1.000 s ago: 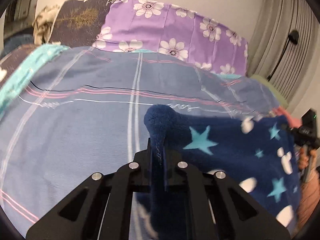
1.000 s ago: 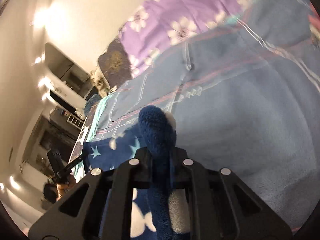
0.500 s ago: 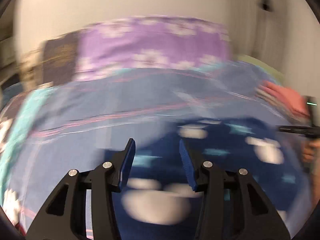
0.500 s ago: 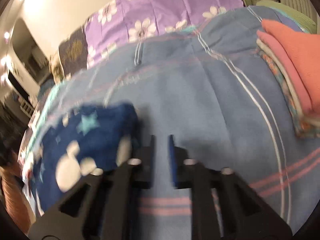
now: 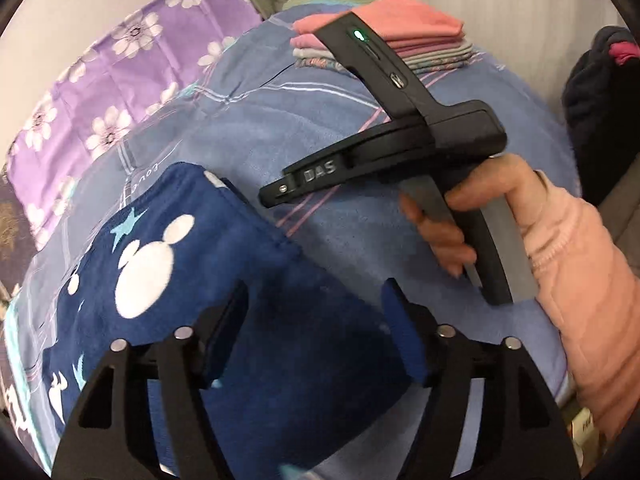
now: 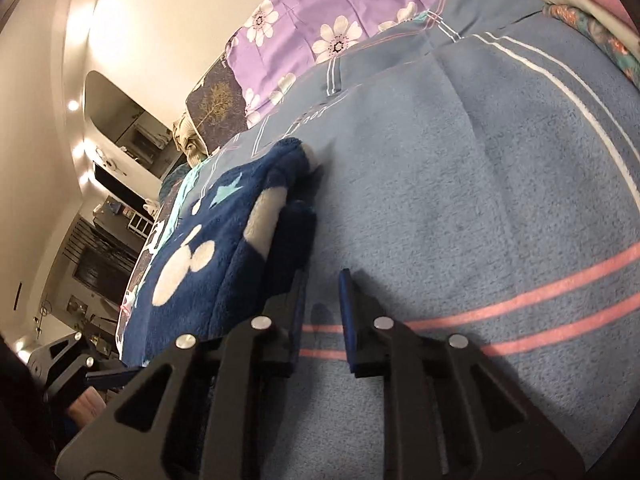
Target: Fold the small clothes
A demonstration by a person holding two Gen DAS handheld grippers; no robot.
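Blue bedspread (image 6: 480, 200) now bears the released navy garment (image 5: 180, 280) at nine o'clock — left gripper (image 5: 316, 332) and right gripper (image 6: 320, 312) opening, empty; fold laid.

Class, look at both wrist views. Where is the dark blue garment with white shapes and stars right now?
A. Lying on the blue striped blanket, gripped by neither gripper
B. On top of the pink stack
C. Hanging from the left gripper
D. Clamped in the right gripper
A: the dark blue garment lies flat on the blue striped blanket, and the left gripper and right gripper have nothing between their fingers.
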